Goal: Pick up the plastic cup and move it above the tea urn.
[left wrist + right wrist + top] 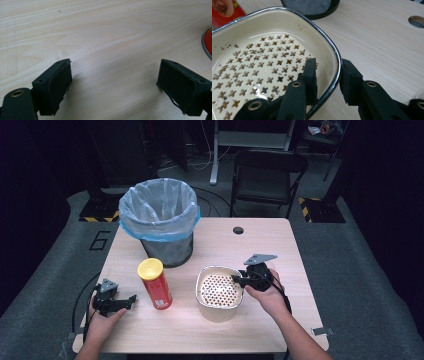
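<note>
A cream enamel dish [218,291] with a dark rim and a floor pierced by cross-shaped holes sits on the wooden table [220,240], front of centre. My right gripper [236,280] is at its right edge, shut on the dish's rim. In the right gripper view one jaw is inside the dish [262,62] and the other outside, with the right gripper [328,63] astride the wall. My left gripper [131,299] rests near the front left edge, open over bare wood [113,67]. A red tube can [156,285] with a yellow lid stands upright between the two grippers.
A black mesh bin [160,217] lined with a pale blue bag stands at the back left of the table; its base [312,6] is just beyond the dish. A round cable hole [238,230] lies at the back edge. A folding chair [267,175] stands behind the table.
</note>
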A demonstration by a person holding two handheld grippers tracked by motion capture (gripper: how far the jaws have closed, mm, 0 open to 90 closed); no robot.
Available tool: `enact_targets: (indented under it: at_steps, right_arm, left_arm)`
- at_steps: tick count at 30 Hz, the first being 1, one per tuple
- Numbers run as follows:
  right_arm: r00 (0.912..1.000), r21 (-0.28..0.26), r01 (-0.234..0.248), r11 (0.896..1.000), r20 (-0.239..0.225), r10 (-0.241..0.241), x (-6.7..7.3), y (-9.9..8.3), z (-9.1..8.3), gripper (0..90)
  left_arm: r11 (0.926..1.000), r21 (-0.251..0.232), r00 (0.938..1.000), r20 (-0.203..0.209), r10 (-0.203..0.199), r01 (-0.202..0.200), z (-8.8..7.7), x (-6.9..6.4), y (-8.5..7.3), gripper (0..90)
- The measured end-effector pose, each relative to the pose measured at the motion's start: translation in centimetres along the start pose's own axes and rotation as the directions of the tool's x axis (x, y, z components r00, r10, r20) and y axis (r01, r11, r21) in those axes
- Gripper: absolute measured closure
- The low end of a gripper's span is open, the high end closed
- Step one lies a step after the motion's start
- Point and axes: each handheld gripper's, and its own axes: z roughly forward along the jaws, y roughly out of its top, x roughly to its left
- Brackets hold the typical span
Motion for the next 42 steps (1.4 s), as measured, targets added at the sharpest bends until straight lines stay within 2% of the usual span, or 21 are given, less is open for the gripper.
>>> enact_targets:
  at_steps: [4, 6, 7, 8, 10, 12, 13, 14, 18, 20, 21, 22, 24, 26, 28, 31, 35, 37, 38, 40, 42]
  right_arm:
    - [0.9998, 0.000, 0.010, 1.000, -0.017, -0.010, -0.2, -1.1, -1.5, 66.6]
    - [0.9997, -0.007, 0.002, 1.000, -0.025, -0.002, -0.2, -1.2, -1.8, 63.4]
    - [0.9997, -0.022, -0.005, 1.000, -0.025, 0.004, -0.3, -1.2, -2.1, 58.6]
    - [0.9999, -0.063, -0.013, 0.998, -0.001, 0.013, -0.8, -1.1, -3.2, 50.4]
    - [0.9988, -0.089, -0.012, 0.996, 0.047, 0.016, -1.4, -1.0, -4.0, 43.2]
    - [0.9915, -0.119, 0.007, 0.993, 0.130, 0.009, -2.3, -1.1, -4.5, 34.2]
    - [0.9915, -0.119, 0.007, 0.993, 0.130, 0.009, -2.3, -1.1, -4.5, 34.2]
    - [0.9843, -0.133, -0.025, 0.991, 0.170, 0.047, -3.3, -1.4, -4.8, 26.6]
    - [0.9678, -0.126, -0.058, 0.990, 0.236, 0.087, -5.1, -2.2, -4.4, 17.1]
    - [0.9579, -0.110, -0.081, 0.991, 0.266, 0.108, -6.1, -2.8, -3.8, 15.2]
    - [0.9579, -0.110, -0.081, 0.991, 0.266, 0.108, -6.1, -2.8, -3.8, 15.2]
    - [0.9523, -0.106, -0.103, 0.989, 0.277, 0.128, -6.7, -3.3, -3.3, 15.1]
    - [0.9493, -0.104, -0.109, 0.989, 0.284, 0.135, -7.2, -3.7, -2.8, 14.9]
    - [0.9517, -0.096, -0.120, 0.988, 0.272, 0.142, -7.3, -4.1, -2.4, 15.0]
    - [0.9509, -0.085, -0.104, 0.991, 0.284, 0.124, -7.4, -4.3, -2.0, 14.9]
    - [0.9522, -0.086, -0.108, 0.990, 0.277, 0.128, -7.3, -4.4, -1.5, 14.9]
    - [0.9518, -0.055, -0.112, 0.992, 0.281, 0.123, -7.5, -4.9, -0.1, 14.7]
    - [0.9507, -0.053, -0.117, 0.992, 0.283, 0.128, -7.5, -5.0, 0.1, 14.7]
    - [0.9455, -0.037, -0.131, 0.991, 0.296, 0.136, -7.5, -5.3, 1.0, 14.8]
    - [0.9482, -0.024, -0.128, 0.992, 0.290, 0.129, -7.6, -5.6, 1.3, 15.0]
    - [0.9462, -0.028, -0.130, 0.991, 0.295, 0.132, -7.7, -5.7, 1.6, 15.1]
  left_arm:
    - [1.0000, 0.000, 1.0000, 0.000, 0.000, 0.000, 0.0, 0.0, 0.0, 12.0]
    - [1.0000, 0.000, 1.0000, 0.000, 0.000, 0.000, 0.0, 0.0, 0.0, 11.9]
    - [1.0000, -0.005, 1.0000, -0.002, -0.001, 0.001, 0.0, 0.0, 0.0, 11.9]
    - [1.0000, -0.005, 1.0000, -0.002, 0.002, -0.002, 0.0, 0.0, 0.0, 11.9]
    - [1.0000, -0.007, 1.0000, -0.002, -0.002, 0.002, 0.1, 0.0, 0.0, 11.9]
    - [1.0000, -0.006, 1.0000, -0.002, -0.002, 0.002, 0.1, 0.0, 0.0, 11.9]
    - [1.0000, -0.006, 1.0000, -0.002, -0.002, 0.002, 0.1, 0.0, 0.0, 11.9]
    - [1.0000, -0.007, 1.0000, -0.002, -0.002, 0.002, 0.1, 0.0, 0.0, 11.9]
    - [1.0000, -0.006, 1.0000, -0.002, -0.002, 0.002, 0.1, 0.0, 0.0, 11.9]
    - [1.0000, -0.006, 1.0000, -0.002, -0.002, 0.002, 0.0, 0.0, 0.0, 11.9]
    - [1.0000, -0.006, 1.0000, -0.002, -0.002, 0.002, 0.0, 0.0, 0.0, 12.0]
    - [0.9999, -0.010, 1.0000, -0.003, -0.002, 0.002, 0.1, 0.0, 0.0, 12.0]
    - [0.9999, -0.010, 1.0000, -0.003, -0.002, 0.002, 0.1, 0.0, 0.0, 11.9]
    - [1.0000, -0.006, 1.0000, -0.002, -0.002, 0.002, 0.0, 0.0, 0.0, 11.9]
    - [1.0000, -0.008, 1.0000, -0.003, -0.002, 0.002, 0.1, 0.0, 0.0, 11.9]
    - [1.0000, -0.005, 1.0000, -0.002, -0.001, 0.001, 0.0, 0.0, 0.0, 11.9]
    - [1.0000, 0.000, 1.0000, 0.000, 0.001, -0.001, 0.0, 0.0, 0.0, 11.9]
    - [1.0000, 0.003, 1.0000, 0.001, -0.002, 0.002, 0.0, 0.0, 0.0, 11.9]
    - [1.0000, 0.000, 1.0000, 0.000, 0.000, 0.000, 0.0, 0.0, 0.0, 11.9]
    - [1.0000, 0.000, 1.0000, 0.000, 0.000, 0.000, 0.0, 0.0, 0.0, 11.9]
    - [1.0000, 0.000, 1.0000, 0.000, 0.000, 0.000, 0.0, 0.0, 0.0, 11.9]
